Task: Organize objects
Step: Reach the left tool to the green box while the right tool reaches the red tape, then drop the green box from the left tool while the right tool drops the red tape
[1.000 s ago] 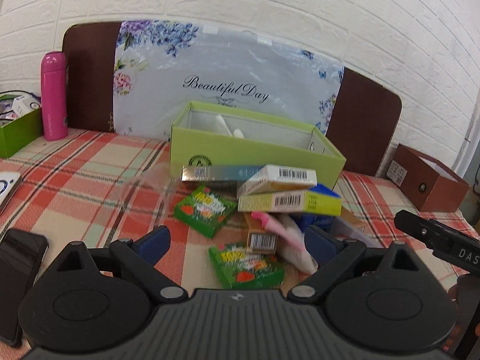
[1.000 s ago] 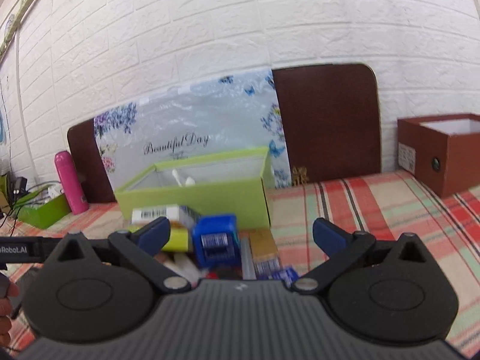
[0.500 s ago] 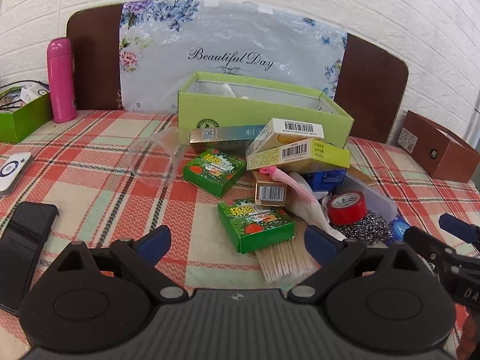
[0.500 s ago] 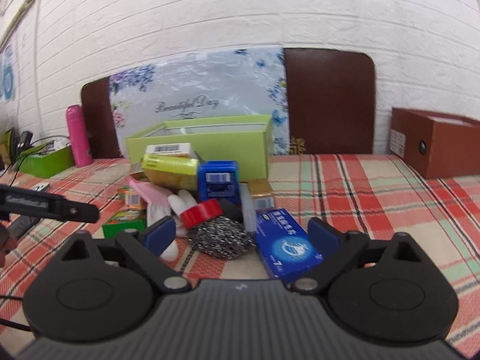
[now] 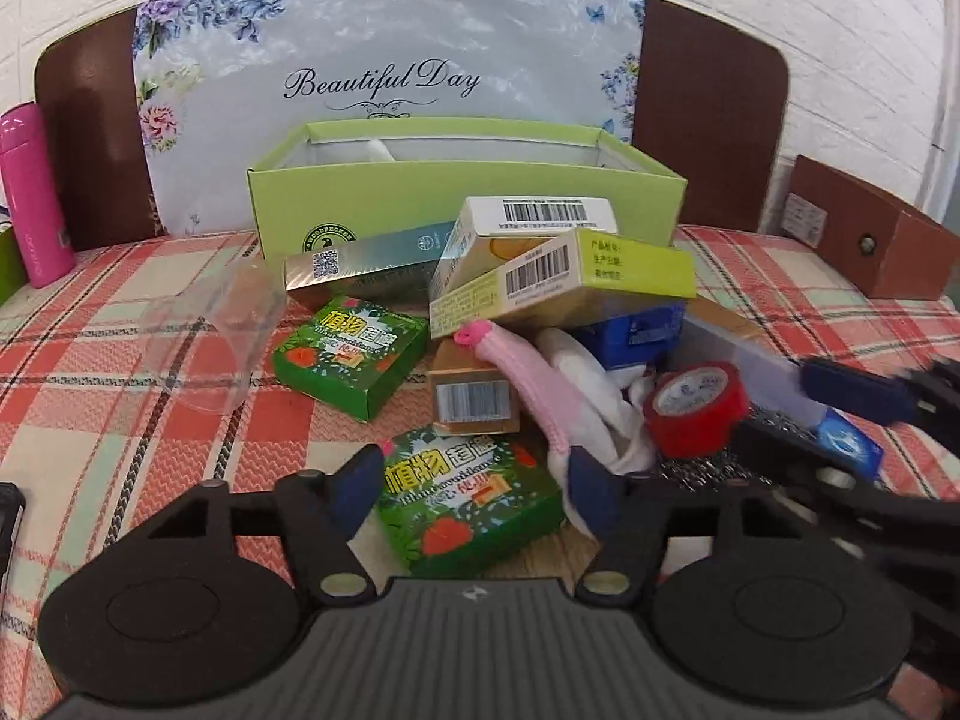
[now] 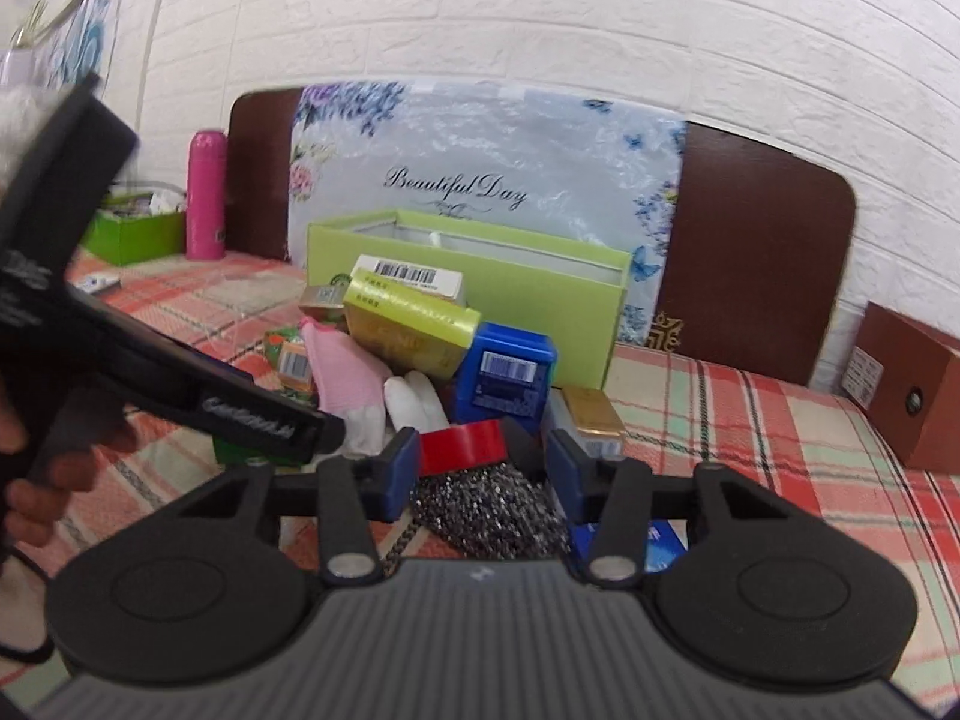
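Observation:
A pile of small boxes lies on the plaid cloth in front of an open lime-green box (image 5: 462, 180) (image 6: 540, 288). My left gripper (image 5: 474, 486) is low over the near side of the pile. Its jaws are closing around a green printed box (image 5: 471, 498), and the pads sit right at its sides. My right gripper (image 6: 483, 468) is closing too, with a red tape roll (image 6: 462, 447) (image 5: 696, 408) and a steel scourer (image 6: 486, 510) between its pads. A gap still shows beside the right pad. A second green box (image 5: 351, 357) lies further back.
A clear plastic cup (image 5: 210, 336) lies on its side left of the pile. A pink bottle (image 5: 30, 198) stands at the far left and a brown box (image 5: 870, 240) at the far right. A floral board leans on the brick wall. A blue pack (image 5: 852, 450) lies under the right gripper.
Both grippers came forward and down onto the pile and their jaws narrowed. The green box now sits between the left pads, the tape and scourer between the right ones.

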A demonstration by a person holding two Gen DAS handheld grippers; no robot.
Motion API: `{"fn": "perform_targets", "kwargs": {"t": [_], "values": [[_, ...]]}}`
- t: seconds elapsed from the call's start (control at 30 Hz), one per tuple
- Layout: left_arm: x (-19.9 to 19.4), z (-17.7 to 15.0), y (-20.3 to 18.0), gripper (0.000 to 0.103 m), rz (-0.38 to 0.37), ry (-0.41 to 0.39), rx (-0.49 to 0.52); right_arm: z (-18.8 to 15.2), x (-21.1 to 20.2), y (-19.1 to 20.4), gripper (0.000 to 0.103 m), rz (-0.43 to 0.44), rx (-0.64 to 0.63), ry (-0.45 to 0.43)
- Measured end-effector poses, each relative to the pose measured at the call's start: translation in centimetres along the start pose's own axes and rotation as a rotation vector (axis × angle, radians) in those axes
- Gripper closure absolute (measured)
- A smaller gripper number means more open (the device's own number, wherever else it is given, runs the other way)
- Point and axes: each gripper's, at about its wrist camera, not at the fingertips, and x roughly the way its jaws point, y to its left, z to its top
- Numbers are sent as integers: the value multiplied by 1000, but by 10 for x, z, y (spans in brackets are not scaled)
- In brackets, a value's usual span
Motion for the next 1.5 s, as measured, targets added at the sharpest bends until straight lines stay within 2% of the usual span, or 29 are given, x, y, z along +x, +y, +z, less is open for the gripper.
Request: {"fn": "perform_targets", "kwargs": {"t": [0.07,0.13,0.2,0.27,0.3,0.37,0.43,0.53,0.6,0.63,0.67,0.83,1.07,1.17,1.3,1.37,1.4,1.43,1.5], "values": [[-8,-2,6,48,-37,7,-26,3,18,5,56,17,-24,31],[-16,-4,10,49,-58,16,-51,5,35,8,56,25,-33,63],[-24,-7,14,49,-35,17,-66,6,44,9,57,27,-33,99],[-32,-9,19,38,-25,-3,-100,6,34,6,57,42,-4,84],[-34,-10,21,28,-15,-13,-119,6,26,4,57,51,9,76],[-30,-7,23,26,0,-14,-142,4,6,1,57,73,27,48],[-21,-4,21,26,-16,3,-136,-2,-11,-1,57,114,41,51],[-2,0,13,26,-27,25,-121,-15,-23,-3,57,136,62,98],[11,1,11,26,-4,43,-116,-25,-25,-2,57,137,66,140],[16,1,11,33,-1,56,-116,-28,-24,-1,56,134,79,167],[19,0,14,34,-2,73,-121,-31,-23,-2,56,133,94,182],[-8,-13,26,35,-56,94,-87,-34,-24,-1,50,122,100,193],[-29,-34,35,33,7,107,-84,-35,-23,9,43,137,35,219],[-24,-31,32,27,18,107,-72,-38,-20,9,43,117,49,237],[-22,-32,32,27,25,102,-67,-37,-16,6,43,90,86,231],[-23,-33,33,32,24,99,-64,-37,-13,6,43,93,93,232],[-24,-33,33,37,26,99,-56,-37,-11,7,52,98,92,240],[-25,-32,34,37,20,101,-57,-37,-9,7,57,107,86,249],[-29,-31,38,37,-5,107,-72,-36,-11,8,57,109,76,241]]}}
